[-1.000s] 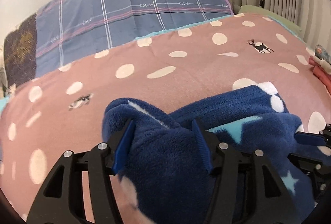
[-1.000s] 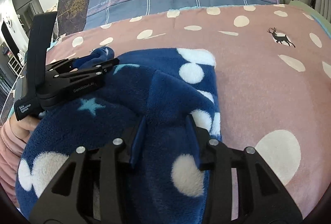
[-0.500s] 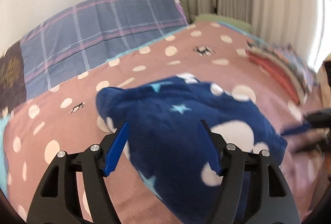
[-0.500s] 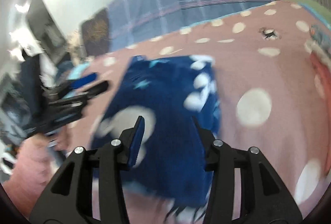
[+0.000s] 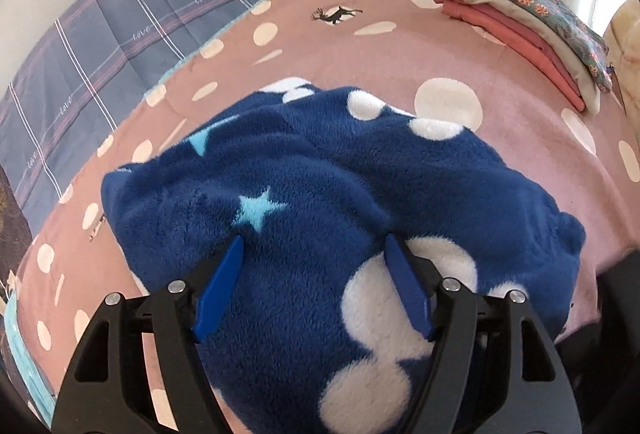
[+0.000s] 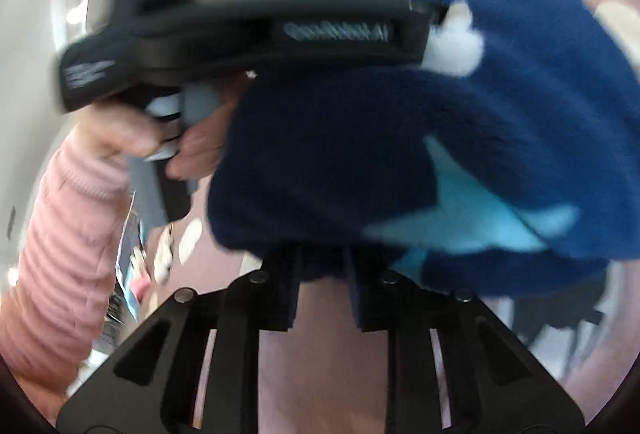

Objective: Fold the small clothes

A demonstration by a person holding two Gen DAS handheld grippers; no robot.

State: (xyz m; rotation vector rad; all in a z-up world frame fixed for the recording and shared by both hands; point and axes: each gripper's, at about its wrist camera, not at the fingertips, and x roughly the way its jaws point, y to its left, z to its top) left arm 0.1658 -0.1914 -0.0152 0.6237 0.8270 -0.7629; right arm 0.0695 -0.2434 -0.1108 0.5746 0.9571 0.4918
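One navy fleece garment [image 5: 340,173] at centre frame on one pink dotted blanket [image 5: 360,45]. One stack of folded clothes [image 5: 532,33] upper right, approx. four items. One plaid pillow [image 5: 100,45] upper left. Two grippers: left gripper [image 5: 314,284] bottom centre, right gripper [image 6: 324,286] likewise.

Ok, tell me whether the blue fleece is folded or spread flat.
Folded: the blue fleece lies doubled in thick overlapping layers on the pink blanket.

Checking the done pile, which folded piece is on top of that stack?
The floral grey-green piece; the beige one and the coral-pink ones lie beneath it.
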